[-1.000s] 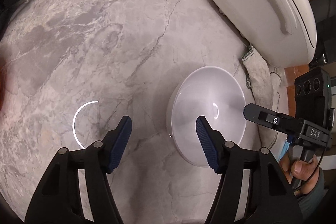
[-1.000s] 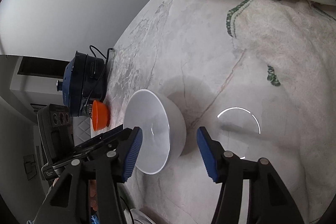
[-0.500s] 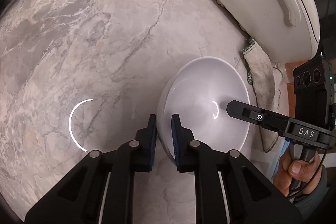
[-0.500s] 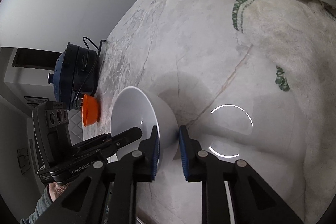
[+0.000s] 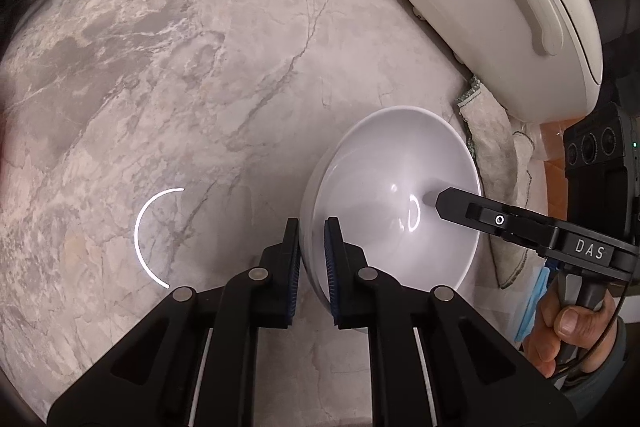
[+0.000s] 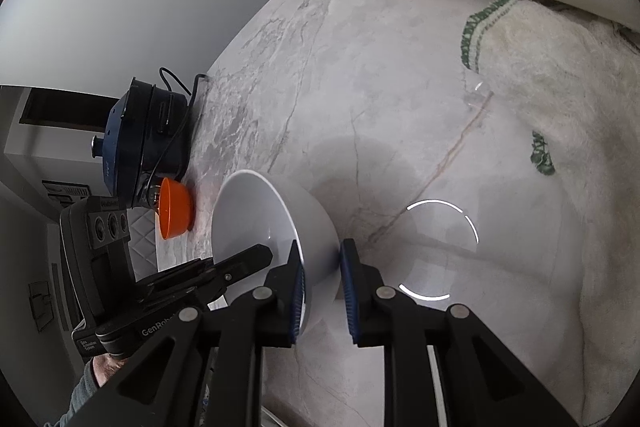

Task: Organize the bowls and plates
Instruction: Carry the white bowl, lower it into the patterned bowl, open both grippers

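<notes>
A white bowl (image 5: pixel 384 195) stands on the marble table (image 5: pixel 160 67). My left gripper (image 5: pixel 312 227) is shut on the bowl's near-left rim, one blue pad inside the wall and one outside. On the opposite side my right gripper (image 6: pixel 322 251) is shut on the rim of the same bowl (image 6: pixel 256 211), again with a pad on each face of the wall. In the left wrist view one right fingertip (image 5: pixel 444 197) reaches into the bowl. The right wrist view shows a left finger (image 6: pixel 248 259) lying across the bowl's mouth. The bowl holds nothing.
A large white domed appliance (image 5: pixel 500 7) sits at the table's far right, with a cream towel (image 6: pixel 560 107) beside it. A small orange bowl (image 6: pixel 176 211) and a dark blue corded appliance (image 6: pixel 144 139) stand at the table's left edge. A hand (image 5: pixel 560 327) holds the right gripper's handle.
Both grippers stood open around the bowl's rim a second ago. They have since closed onto opposite sides of it. The bowl has barely moved.
</notes>
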### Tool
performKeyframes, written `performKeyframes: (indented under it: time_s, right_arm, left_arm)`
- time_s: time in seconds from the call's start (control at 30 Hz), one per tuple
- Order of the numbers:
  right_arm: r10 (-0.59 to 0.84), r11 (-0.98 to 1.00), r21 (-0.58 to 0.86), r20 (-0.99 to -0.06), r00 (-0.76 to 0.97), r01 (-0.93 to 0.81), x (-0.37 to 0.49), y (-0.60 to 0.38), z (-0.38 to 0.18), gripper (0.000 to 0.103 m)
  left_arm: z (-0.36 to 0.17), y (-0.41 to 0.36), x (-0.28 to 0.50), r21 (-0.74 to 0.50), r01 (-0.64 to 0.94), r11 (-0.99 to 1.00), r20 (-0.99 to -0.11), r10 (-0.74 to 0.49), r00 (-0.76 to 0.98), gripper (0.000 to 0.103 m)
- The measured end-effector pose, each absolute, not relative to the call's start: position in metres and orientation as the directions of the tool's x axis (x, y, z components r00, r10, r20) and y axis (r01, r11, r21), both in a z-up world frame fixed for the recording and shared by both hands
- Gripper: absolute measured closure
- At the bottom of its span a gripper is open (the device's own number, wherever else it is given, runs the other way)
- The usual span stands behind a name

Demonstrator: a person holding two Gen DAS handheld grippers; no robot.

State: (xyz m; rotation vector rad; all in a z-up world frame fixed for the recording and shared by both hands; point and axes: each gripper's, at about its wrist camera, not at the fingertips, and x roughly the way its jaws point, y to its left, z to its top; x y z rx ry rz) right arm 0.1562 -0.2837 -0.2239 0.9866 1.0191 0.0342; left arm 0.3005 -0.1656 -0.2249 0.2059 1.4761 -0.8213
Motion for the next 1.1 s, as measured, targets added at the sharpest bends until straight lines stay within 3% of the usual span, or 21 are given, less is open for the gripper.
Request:
performKeyframes:
  time_s: [0.6,0.83,1.1]
  right_arm:
    - [0.485,0.658,0.711,-0.652,0.583,0.248,0.163,-0.220,-0.125,0.083]
    - [0.539,0.692,0.709,-0.635,0.554,0.139,0.170,-0.157,-0.091,0.082]
    - [0.627,0.703,0.711,-0.641,0.443,0.033,0.180,-0.058,-0.095,0.082]
  left_arm:
    - [-0.105,-0.070,0.291,-0.331,0.574,0.749,-0.908,-0.419,0.024,0.092]
    - [-0.071,0.019,0.272,-0.315,0.518,0.795,-0.903,-0.420,0.096,0.092]
    - [-0.072,0.142,0.241,-0.320,0.387,0.865,-0.907,-0.398,0.140,0.091]
